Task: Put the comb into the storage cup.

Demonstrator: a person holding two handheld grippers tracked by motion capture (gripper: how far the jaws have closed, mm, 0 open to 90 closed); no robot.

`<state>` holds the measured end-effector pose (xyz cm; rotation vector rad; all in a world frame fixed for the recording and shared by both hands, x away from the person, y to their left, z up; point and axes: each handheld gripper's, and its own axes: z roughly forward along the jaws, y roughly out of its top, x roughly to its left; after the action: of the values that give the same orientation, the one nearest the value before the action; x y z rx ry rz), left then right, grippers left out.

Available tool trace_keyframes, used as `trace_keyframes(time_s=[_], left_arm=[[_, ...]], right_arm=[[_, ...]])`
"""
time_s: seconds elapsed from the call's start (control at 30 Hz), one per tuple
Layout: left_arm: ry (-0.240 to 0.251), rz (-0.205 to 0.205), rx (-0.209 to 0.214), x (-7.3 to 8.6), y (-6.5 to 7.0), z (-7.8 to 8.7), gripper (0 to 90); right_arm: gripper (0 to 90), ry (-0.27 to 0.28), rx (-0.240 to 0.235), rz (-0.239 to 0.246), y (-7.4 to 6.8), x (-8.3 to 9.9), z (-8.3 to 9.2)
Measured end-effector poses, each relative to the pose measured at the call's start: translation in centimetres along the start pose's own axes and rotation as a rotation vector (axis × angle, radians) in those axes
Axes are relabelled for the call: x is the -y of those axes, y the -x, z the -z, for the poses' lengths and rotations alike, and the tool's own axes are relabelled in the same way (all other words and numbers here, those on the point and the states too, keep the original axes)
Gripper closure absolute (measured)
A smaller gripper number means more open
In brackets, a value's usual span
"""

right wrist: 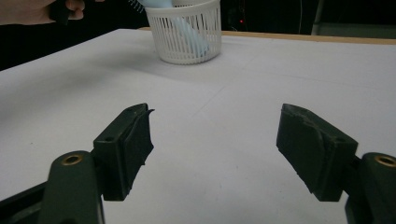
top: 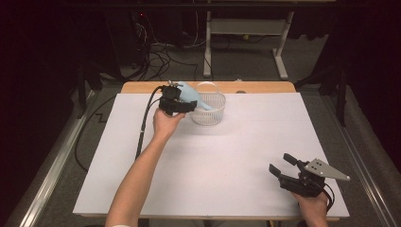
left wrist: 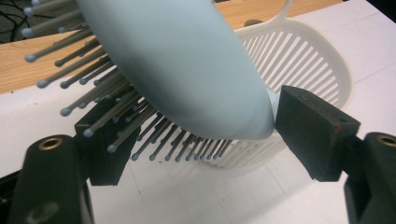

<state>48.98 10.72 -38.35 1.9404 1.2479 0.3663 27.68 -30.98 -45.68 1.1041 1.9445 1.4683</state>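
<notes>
**Desk:** Left gripper [left wrist: 196, 140] at the far edge of the table, jaws spread wide around the pale blue hairbrush [left wrist: 187, 70]; bristles [left wrist: 107, 112] brushing the left pad, the right pad seemingly just off the brush's rim. Handle already down inside the white slatted basket [top: 208, 109] straight ahead of the jaws. Clamped or released?

**Field:** Released, by the look of it. Best kept wide and drawn straight back, clear of the bristles, to avoid dragging the brush out or tipping the basket. Right gripper [right wrist: 212, 149] resting near the table's front edge, jaws apart, nothing between them.
</notes>
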Motion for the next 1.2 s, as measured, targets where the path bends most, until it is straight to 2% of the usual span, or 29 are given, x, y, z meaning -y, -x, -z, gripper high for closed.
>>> trace_keyframes(time_s=[1.2], left_arm=[[0.03, -0.038, 0.001, 0.5, -0.3, 2.2, 22.2]], right_arm=[[26.8, -0.006, 0.005, 0.001, 0.0, 0.0, -0.2]])
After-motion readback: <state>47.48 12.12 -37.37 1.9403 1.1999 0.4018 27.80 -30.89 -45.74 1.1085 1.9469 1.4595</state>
